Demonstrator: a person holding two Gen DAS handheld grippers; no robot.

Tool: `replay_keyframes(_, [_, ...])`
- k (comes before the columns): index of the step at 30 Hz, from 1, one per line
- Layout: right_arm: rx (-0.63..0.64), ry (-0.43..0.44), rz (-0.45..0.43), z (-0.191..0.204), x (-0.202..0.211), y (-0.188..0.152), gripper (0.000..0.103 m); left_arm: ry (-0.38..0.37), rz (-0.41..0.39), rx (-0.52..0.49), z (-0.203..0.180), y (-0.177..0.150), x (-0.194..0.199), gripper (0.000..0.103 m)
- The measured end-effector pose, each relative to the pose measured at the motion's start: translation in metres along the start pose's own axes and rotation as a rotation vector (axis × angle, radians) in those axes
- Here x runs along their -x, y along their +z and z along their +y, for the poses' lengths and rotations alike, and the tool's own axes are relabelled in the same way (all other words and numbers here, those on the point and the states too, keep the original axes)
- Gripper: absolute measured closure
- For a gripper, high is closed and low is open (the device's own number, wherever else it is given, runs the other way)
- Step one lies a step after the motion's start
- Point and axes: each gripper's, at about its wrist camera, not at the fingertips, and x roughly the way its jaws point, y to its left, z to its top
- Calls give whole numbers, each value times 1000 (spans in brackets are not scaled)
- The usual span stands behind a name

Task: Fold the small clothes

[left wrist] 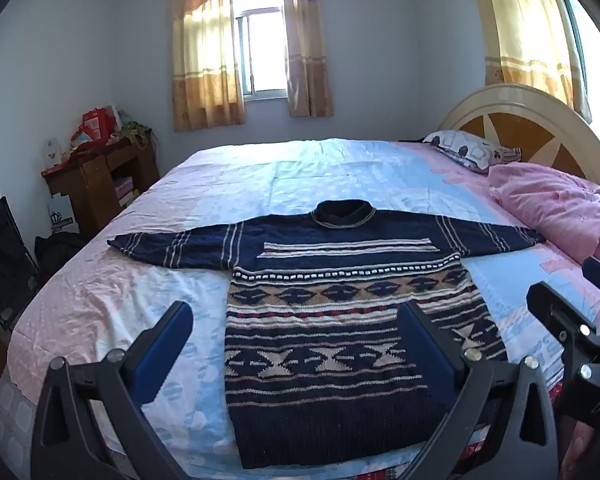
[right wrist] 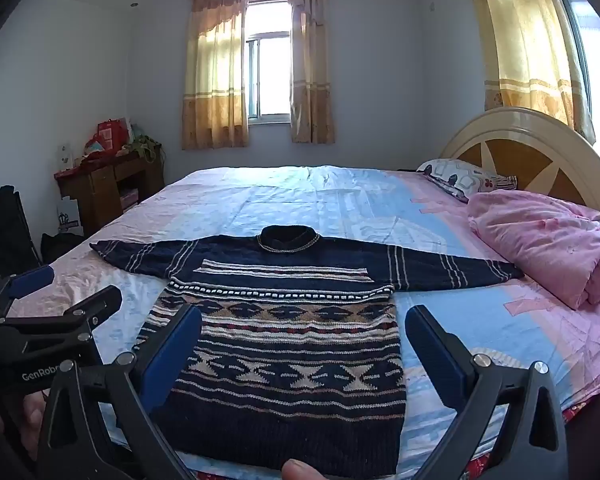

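A navy knitted sweater [left wrist: 324, 320] with beige, white and red patterned bands lies flat on the bed, front up, both sleeves spread out sideways, collar at the far end. It also shows in the right wrist view [right wrist: 284, 344]. My left gripper [left wrist: 300, 332] is open and empty, hovering above the sweater's hem near the front edge of the bed. My right gripper [right wrist: 304, 340] is open and empty, also above the hem, to the right of the left one. Each gripper shows at the edge of the other's view.
The bed [left wrist: 320, 176] has a pale blue and pink sheet. A pink quilt [left wrist: 556, 204] and a patterned pillow [left wrist: 472, 152] lie by the headboard [left wrist: 532, 128] at the right. A cluttered wooden desk [left wrist: 96, 176] and dark bags [left wrist: 4, 248] stand at the left.
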Motion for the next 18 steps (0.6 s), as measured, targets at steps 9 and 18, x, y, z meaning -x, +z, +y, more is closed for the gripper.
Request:
replay_keyframes(9, [-8,9,41,-3,-9,-7,1,1,16,-10,0,-6,-7,0])
replay_keyframes(18, [-1,3,40,-2,-9,-12,1,3,18,-10,4,-11,-9,0])
